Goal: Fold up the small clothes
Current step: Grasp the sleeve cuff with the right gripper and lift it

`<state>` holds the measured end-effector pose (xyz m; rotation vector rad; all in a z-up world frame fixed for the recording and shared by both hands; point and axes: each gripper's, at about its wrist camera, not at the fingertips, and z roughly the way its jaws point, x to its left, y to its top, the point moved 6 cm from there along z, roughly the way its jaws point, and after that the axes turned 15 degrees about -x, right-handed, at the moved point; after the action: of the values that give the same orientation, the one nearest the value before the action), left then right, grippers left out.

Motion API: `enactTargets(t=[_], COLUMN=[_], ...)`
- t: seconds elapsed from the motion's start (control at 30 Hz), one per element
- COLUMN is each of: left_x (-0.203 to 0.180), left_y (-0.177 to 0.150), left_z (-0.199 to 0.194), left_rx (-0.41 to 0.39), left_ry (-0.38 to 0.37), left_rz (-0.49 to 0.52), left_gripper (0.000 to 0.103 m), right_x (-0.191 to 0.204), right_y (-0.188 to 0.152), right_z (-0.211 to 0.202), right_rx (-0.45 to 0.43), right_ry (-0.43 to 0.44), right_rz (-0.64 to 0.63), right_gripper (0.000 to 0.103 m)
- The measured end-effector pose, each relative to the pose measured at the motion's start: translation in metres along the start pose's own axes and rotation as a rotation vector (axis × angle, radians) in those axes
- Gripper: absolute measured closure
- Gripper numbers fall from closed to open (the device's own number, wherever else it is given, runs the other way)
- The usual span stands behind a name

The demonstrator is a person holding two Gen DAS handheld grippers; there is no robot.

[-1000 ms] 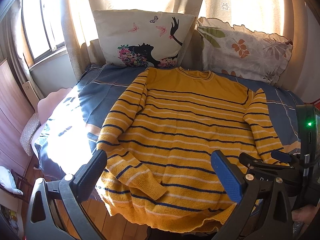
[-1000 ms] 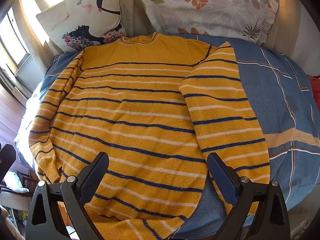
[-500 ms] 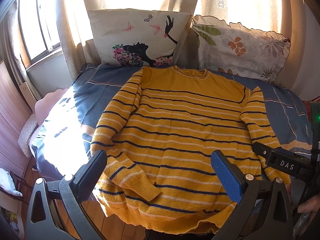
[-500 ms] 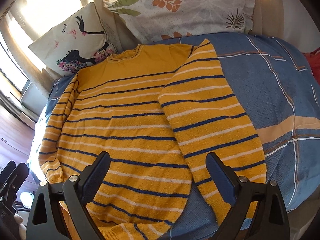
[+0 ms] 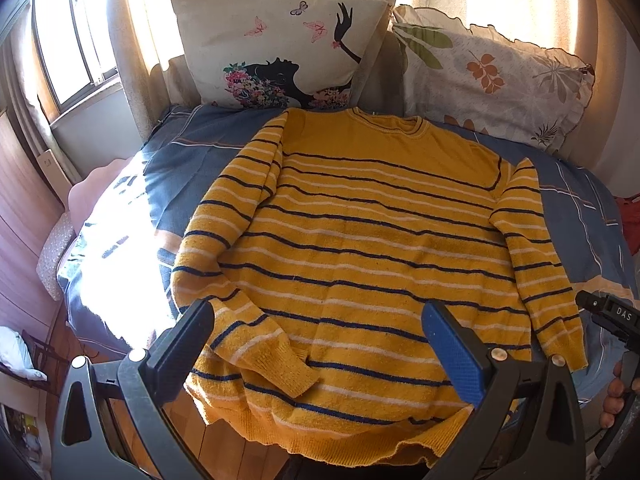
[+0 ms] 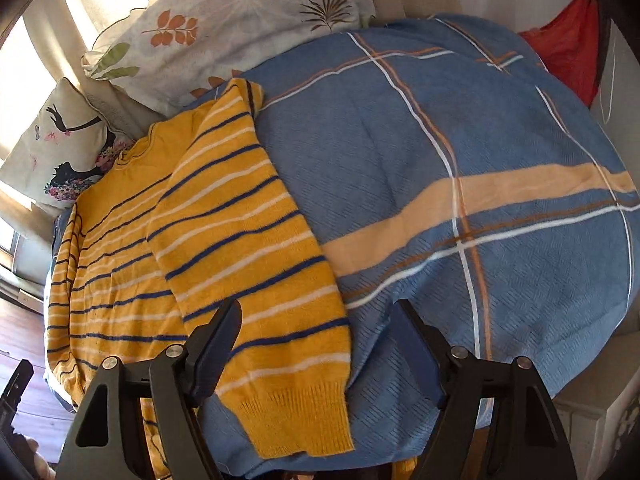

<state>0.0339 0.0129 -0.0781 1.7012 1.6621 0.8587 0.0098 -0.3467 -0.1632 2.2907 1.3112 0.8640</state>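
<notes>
While its hem hangs over the near edge of the bed (image 5: 180, 152), the yellow striped sweater (image 5: 372, 240) lies flat, front up, collar toward the two pillows. Left of the sweater's middle, one sleeve folds across the lower body. The left gripper (image 5: 320, 344) hovers spread above the hem, holding nothing. Right of it, the right gripper (image 6: 320, 348) hovers spread over the other sleeve's cuff (image 6: 300, 420).

Two printed pillows (image 5: 280, 48) (image 5: 492, 76) against sunlit curtains (image 5: 500, 4), blue plaid bedspread (image 6: 460, 152), red cloth (image 6: 568, 48) beyond.
</notes>
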Motion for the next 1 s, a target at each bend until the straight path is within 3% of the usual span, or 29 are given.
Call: enactTargets(t=[0.13, 0.37, 0.73, 0.77, 0.9, 1.0], left_x=[-0.01, -0.027, -0.034, -0.036, -0.042, -0.046], left_y=[-0.002, -0.002, 0.001, 0.001, 0.001, 0.002], left_z=[0.005, 0.012, 0.02, 0.021, 0.025, 0.027], left_rx=[0.028, 0.049, 0.061, 0.062, 0.072, 0.078], left_ry=[-0.018, -0.037, -0.038, -0.04, -0.05, -0.053], left_rz=[0.019, 0.062, 0.066, 0.067, 0.069, 0.072], left_gripper=[0.0, 0.0, 0.0, 0.0, 0.0, 0.0], right_x=[-0.006, -0.004, 0.019, 0.023, 0.026, 0.024], right_y=[-0.015, -0.015, -0.034, -0.036, -0.037, -0.037], right_z=[0.002, 0.002, 0.011, 0.011, 0.006, 0.004], right_rx=[0.043, 0.022, 0.064, 0.066, 0.069, 0.088], right_ry=[-0.016, -0.049, -0.048, -0.041, -0.006, 0.042], right_rz=[-0.02, -0.074, -0.197, -0.215, -0.24, -0.224], right_gripper=[0.021, 0.021, 0.022, 0.026, 0.079, 0.088])
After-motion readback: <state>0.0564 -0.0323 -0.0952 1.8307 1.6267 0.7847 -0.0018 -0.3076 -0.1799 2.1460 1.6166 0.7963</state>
